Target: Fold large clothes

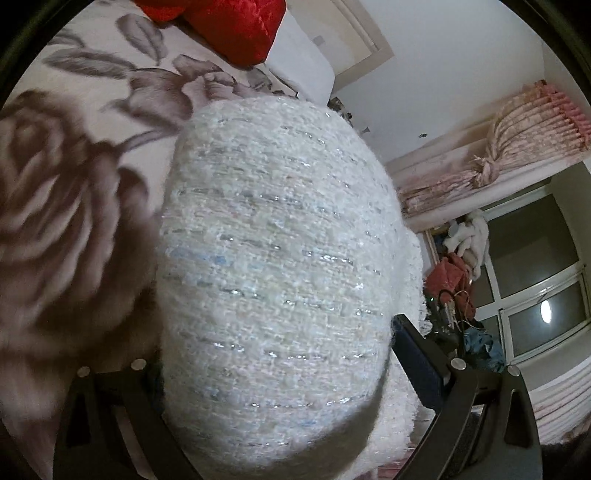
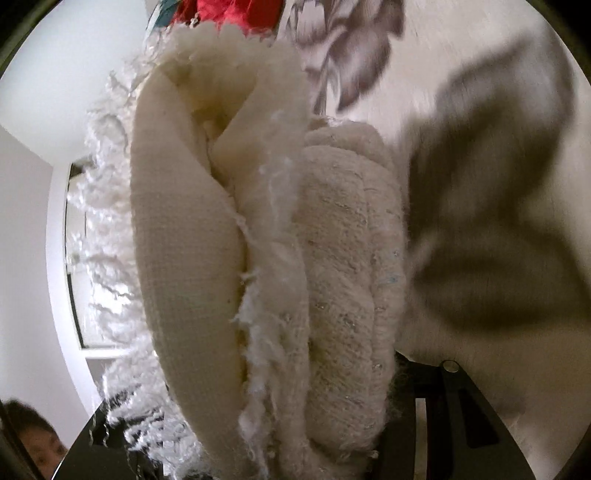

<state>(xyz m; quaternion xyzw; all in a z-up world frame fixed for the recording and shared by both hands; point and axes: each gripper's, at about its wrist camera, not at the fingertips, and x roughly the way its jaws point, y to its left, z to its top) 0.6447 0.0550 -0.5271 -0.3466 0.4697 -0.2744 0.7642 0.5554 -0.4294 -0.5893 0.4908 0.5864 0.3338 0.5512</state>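
Bunching thickly between both sets of jaws, the white tweed garment (image 1: 280,266) hangs lifted above the floral bedspread (image 1: 66,206), apparently so a fold can be carried over. Left gripper (image 1: 273,398) is clamped on a wide roll of it; right gripper (image 2: 295,406) is clamped on several stacked layers. Fabric: nubbly bouclé with silvery threads, cream lining (image 2: 184,236) exposed, frayed fringe (image 2: 258,332) along the edges. Red cushion (image 1: 236,26) sits toward the bed's far edge. Pink curtain (image 1: 535,125) hangs beside a dark window (image 1: 532,280).
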